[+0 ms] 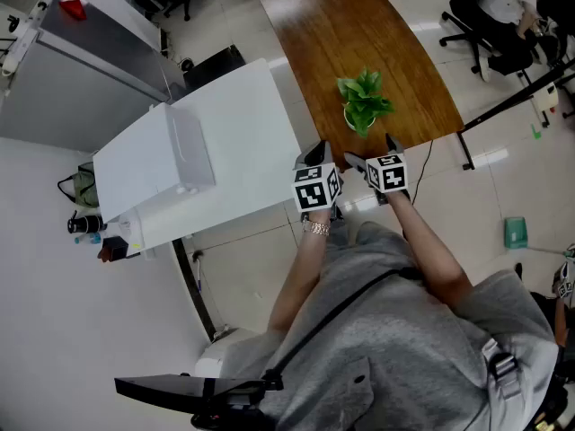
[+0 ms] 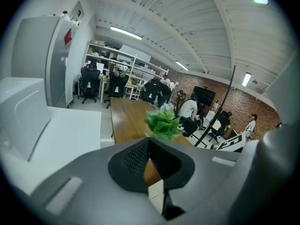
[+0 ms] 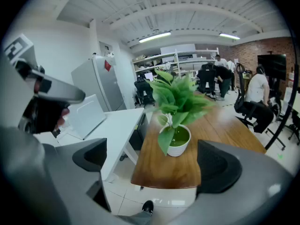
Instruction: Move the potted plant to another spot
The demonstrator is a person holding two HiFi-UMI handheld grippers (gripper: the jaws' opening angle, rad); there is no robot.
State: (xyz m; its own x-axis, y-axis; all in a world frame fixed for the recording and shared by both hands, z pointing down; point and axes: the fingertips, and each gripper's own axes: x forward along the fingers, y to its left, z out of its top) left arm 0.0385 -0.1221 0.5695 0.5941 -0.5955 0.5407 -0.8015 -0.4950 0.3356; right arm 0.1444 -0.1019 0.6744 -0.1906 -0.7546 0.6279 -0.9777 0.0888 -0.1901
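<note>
potted plant (image 3: 176,111) not yet lifted; it is seen standing near the wooden table (image 1: 359,34) edge. right gripper (image 3: 153,161) is held spread before it, left gripper (image 2: 152,161) pressed together, empty.

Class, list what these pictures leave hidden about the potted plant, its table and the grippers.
Head view: the potted plant has leaves over most of its pot.
Left gripper view: the left gripper, jaws together, hides that pot; only leaves show.
Right gripper view: the wooden table top hides its legs.
</note>
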